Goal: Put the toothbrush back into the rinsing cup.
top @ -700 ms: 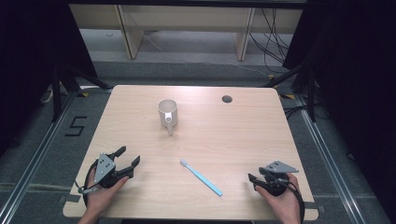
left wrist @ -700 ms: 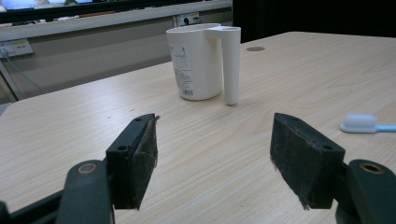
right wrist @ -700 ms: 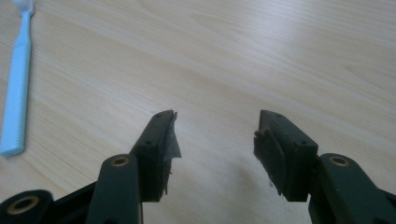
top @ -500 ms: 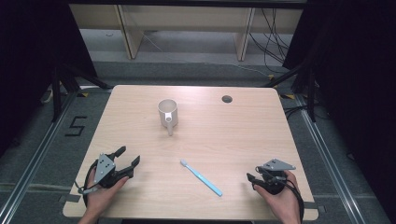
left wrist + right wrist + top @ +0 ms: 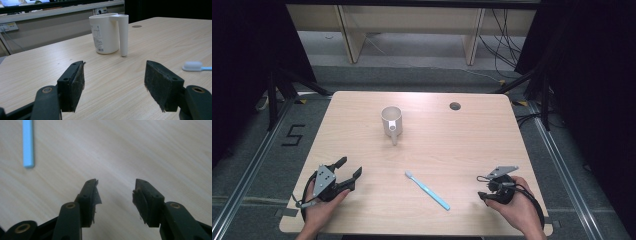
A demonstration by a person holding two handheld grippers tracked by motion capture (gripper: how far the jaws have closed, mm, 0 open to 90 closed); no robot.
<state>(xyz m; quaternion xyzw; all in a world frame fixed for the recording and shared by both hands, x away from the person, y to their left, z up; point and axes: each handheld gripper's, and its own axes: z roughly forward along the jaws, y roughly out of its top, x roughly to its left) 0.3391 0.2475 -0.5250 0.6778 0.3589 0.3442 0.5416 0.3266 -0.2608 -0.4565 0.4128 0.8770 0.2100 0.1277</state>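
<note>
Since the earlier frame, only a slight shift of the right gripper (image 5: pixel 484 192) is noted, near the handle end of the toothbrush (image 5: pixel 428 190), which lies mid-table, untouched. Both jaw sets are spread wide, nothing held. Left gripper (image 5: pixel 350 169) faces the white cup (image 5: pixel 391 121).

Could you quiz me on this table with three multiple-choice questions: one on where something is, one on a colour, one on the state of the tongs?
1. Where does the toothbrush lie?
A. in the cup
B. flat on the table, between the two hands
C. on the floor

2. What colour is its handle?
A. light blue
B. red
C. black

3. How are the left tongs?
A. shut on the cup
B. shut on the toothbrush
C. open, holding nothing

Answers: B, it lies on the table nearer the person than the cup; A, handle blue, head white; C, bare wood shows between the jaws.
</note>
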